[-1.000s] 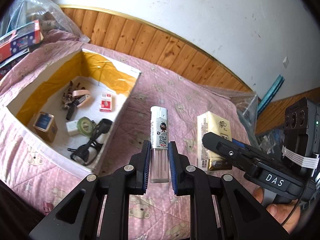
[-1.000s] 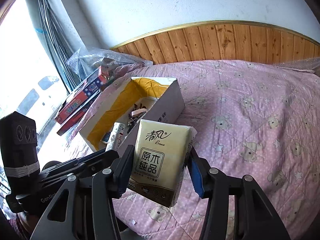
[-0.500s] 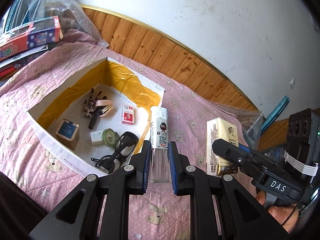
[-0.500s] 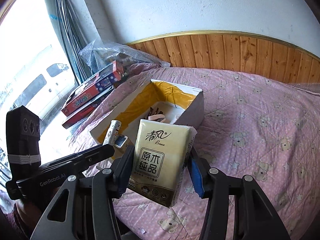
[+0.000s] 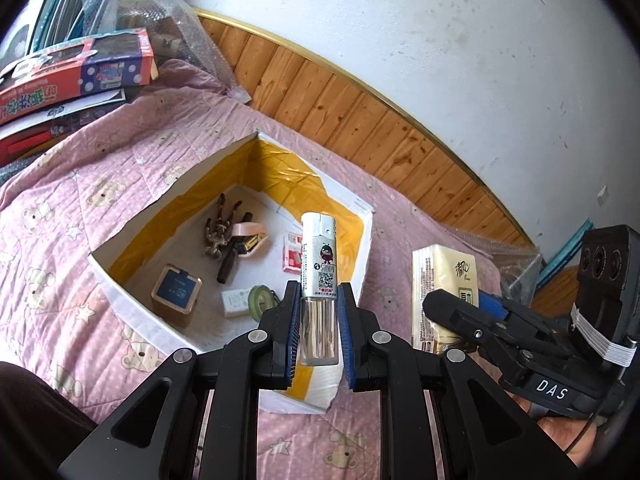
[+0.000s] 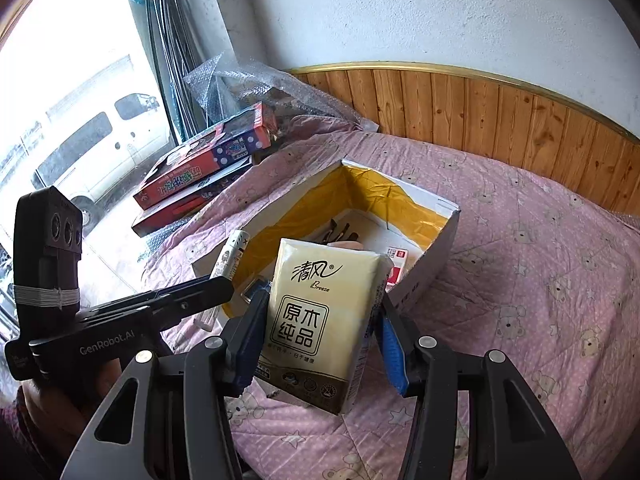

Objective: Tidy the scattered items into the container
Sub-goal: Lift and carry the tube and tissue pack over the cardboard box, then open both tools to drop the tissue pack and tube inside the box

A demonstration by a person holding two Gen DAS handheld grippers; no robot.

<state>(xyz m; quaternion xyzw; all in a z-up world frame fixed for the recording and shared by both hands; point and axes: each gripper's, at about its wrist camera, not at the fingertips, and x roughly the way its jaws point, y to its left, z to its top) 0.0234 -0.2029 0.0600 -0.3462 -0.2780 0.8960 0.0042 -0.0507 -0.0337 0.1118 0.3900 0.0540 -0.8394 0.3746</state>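
Note:
My left gripper (image 5: 318,328) is shut on a silver-and-clear spray bottle (image 5: 319,280), held upright above the near corner of the open white box (image 5: 132,312) with yellow-lined walls. My right gripper (image 6: 320,332) is shut on a cream tissue pack (image 6: 320,320) with Chinese print, held above the box's near edge (image 6: 424,284). The tissue pack also shows in the left wrist view (image 5: 444,276), to the right of the box. The spray bottle also shows in the right wrist view (image 6: 231,256).
Inside the box lie a small blue-topped tin (image 5: 176,294), a tape roll (image 5: 260,300), a red-and-white packet (image 5: 293,257) and hair clips (image 5: 224,236). Colourful toy boxes (image 5: 76,76) and bubble wrap (image 5: 160,12) sit beyond on the pink quilt (image 5: 60,208). Wood panelling backs the bed.
Both grippers have moved toward the box with their loads. The spray bottle has gone from beside the box to over its near corner, and the tissue pack has come close to the box's edge.

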